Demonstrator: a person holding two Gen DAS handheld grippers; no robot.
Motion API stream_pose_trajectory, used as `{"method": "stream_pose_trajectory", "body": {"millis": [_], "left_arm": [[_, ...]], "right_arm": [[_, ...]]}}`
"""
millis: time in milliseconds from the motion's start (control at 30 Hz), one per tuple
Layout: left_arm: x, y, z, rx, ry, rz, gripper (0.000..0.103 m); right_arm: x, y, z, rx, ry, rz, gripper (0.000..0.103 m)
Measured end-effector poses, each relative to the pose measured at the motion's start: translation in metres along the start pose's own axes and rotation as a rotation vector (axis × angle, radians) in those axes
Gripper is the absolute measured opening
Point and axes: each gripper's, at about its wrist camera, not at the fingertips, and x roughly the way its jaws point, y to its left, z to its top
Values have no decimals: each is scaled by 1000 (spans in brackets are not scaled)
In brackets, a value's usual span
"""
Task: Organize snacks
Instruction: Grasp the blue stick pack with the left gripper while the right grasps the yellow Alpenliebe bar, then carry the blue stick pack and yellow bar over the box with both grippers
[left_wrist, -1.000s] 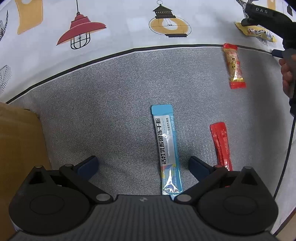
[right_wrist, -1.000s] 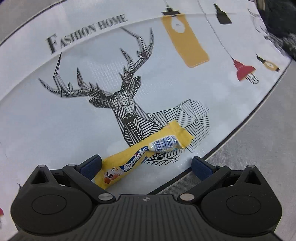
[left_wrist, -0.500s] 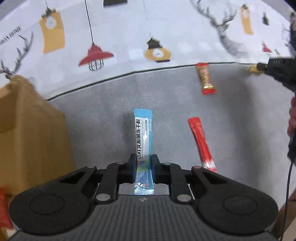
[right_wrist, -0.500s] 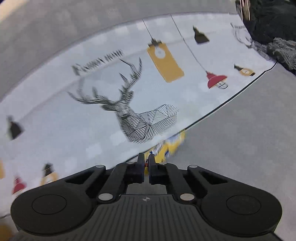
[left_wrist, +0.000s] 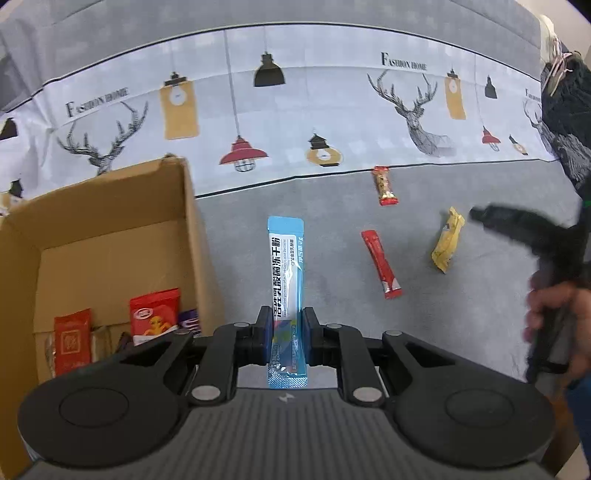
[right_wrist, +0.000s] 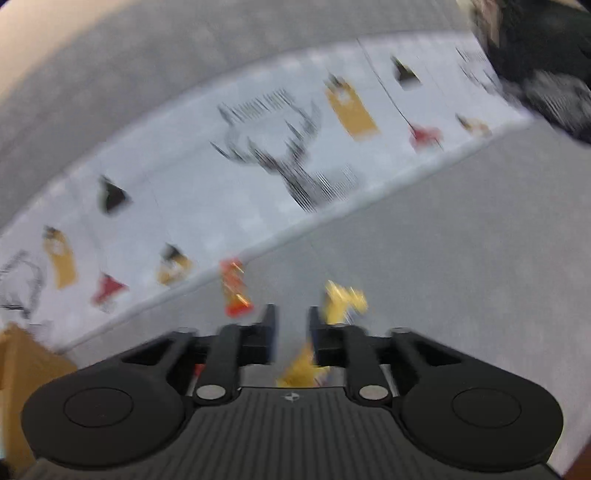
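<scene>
Left tool (left_wrist: 287, 334) clenched on blue stick sachet (left_wrist: 286, 280), gripping near its lower end; sachet upright between the pads, raised above grey surface (left_wrist: 480, 314). Open cardboard box (left_wrist: 110, 236) at 9 o'clock of the sachet, holding red packets (left_wrist: 155, 315) and other wrappers along its near wall. Slim red stick (left_wrist: 380, 264) lying flat on grey surface at 3 o'clock of the sachet. Orange-red bar (left_wrist: 384, 184) at 1 o'clock, just beside the printed cloth (left_wrist: 295, 122) edge. Yellow candy pack (left_wrist: 447, 240) further out at 3 o'clock, beside the tip of right tool (left_wrist: 476, 214); held or merely next to it — cannot tell in that view. Right wrist view heavily motion-blurred: right tool (right_wrist: 291, 332) jaws stand apart with a narrow gap, released; yellow candy pack (right_wrist: 341, 299) shows beyond the right finger, more yellow below the gap. Orange-red bar (right_wrist: 234, 291) at 10 o'clock of the tool tip; cardboard box (right_wrist: 22, 354) corner at 9 o'clock edge of frame.
</scene>
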Motion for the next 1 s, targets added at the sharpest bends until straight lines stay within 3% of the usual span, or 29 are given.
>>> {"method": "stream_pose_trajectory", "body": {"millis": [33, 267, 300, 333, 433, 700, 833, 1000], "left_arm": [[0, 3, 0, -4, -1, 0, 18], [17, 14, 10, -9, 19, 20, 18], [20, 15, 12, -15, 25, 17, 18], [22, 17, 14, -20, 27, 12, 18], [25, 20, 18, -34, 22, 2, 18], [-11, 40, 1, -77, 2, -25, 18], [-50, 60, -22, -100, -26, -20, 18], [-105, 93, -71, -139, -63, -10, 18]], "right_arm": [[11, -1, -5, 3, 26, -7, 44], [83, -9, -21, 17, 152, -102, 49], [87, -9, -22, -5, 141, -105, 45], [87, -5, -22, -56, 122, -130, 16], [78, -4, -23, -97, 137, -129, 12], [-61, -2, -53, -39, -1, 83, 12], [-136, 39, -90, -107, -16, 204, 12], [-206, 97, -135, -180, 35, 346, 12]]}}
